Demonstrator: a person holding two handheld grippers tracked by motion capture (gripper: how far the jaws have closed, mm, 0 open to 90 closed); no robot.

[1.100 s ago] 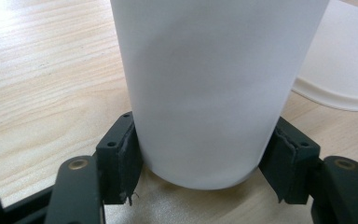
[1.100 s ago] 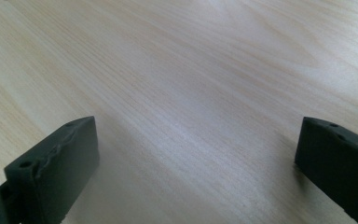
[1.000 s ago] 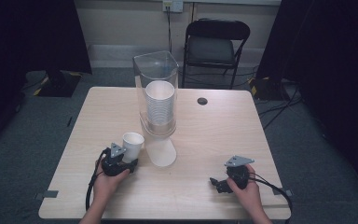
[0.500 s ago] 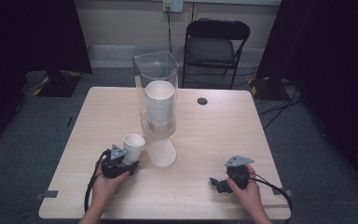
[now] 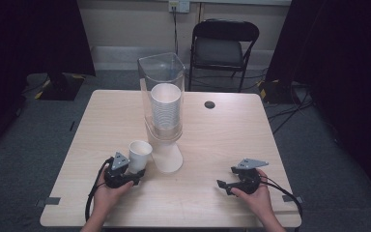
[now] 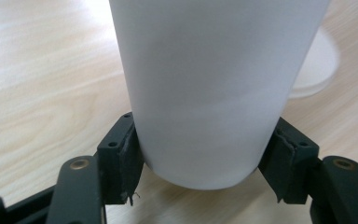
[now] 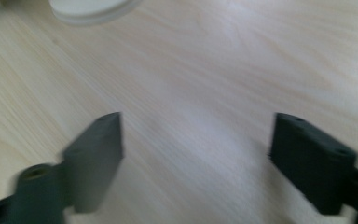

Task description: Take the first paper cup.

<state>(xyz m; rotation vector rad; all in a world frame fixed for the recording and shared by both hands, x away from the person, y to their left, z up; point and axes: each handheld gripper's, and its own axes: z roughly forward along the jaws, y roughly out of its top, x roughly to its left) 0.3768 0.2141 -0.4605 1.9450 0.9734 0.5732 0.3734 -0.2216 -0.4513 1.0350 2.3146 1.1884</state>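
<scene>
On the table (image 5: pixel 101 125), a paper cup (image 5: pixel 139 154) stands just left of the cup dispenser (image 5: pixel 163 104) at mid-table, the left gripper (image 5: pixel 131 178) directly before it, the right gripper (image 5: pixel 224 183) well apart to the right.

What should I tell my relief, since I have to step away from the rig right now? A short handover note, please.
Left gripper: shut on the white paper cup, near its base; the cup stands upright just left of the dispenser's foot.
Right gripper: open with nothing between the jaws, which have just been closing, over bare table.
Done: one cup is out of the clear dispenser.
Left: the cup stack sits in the dispenser; the held cup is not yet released.
</scene>
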